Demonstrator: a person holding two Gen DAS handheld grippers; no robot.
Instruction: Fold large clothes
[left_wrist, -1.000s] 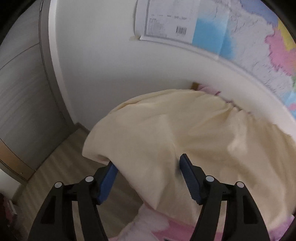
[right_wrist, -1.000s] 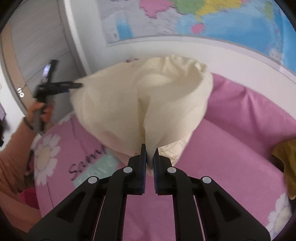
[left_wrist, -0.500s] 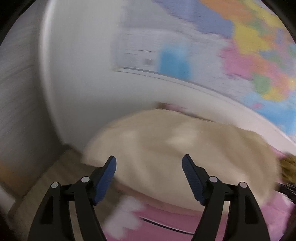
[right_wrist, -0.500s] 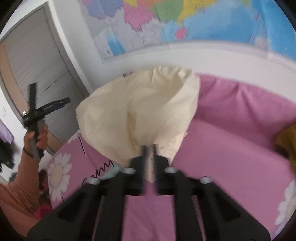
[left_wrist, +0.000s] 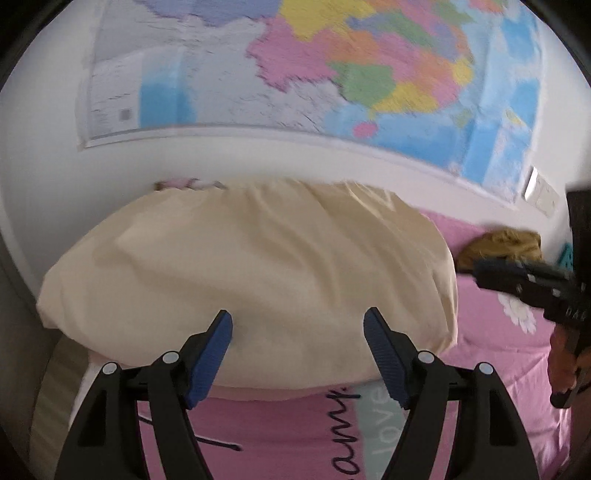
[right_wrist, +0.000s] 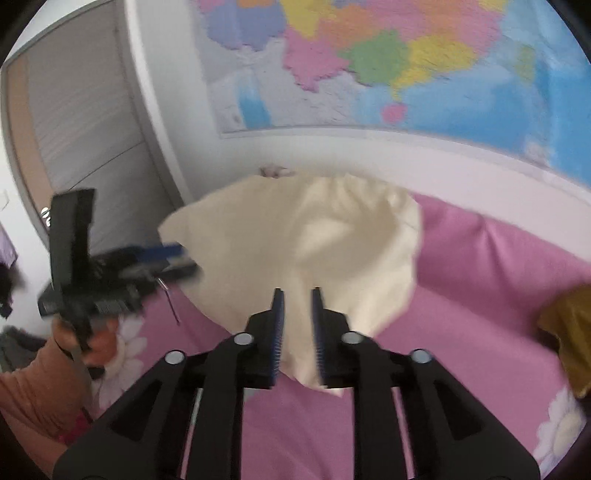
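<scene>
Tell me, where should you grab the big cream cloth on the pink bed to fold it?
Probably the cream cloth is best pinched at its near hem, coming from the front, slightly above. That edge lies thin and flat on the pink bed; the middle puffs up.

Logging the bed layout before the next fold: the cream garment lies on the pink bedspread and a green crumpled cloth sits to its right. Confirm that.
One thing is wrong: the crumpled cloth is mustard brown, not green, as the left wrist view shows. The cream garment does lie on the pink bedspread, with that cloth to its right.
</scene>
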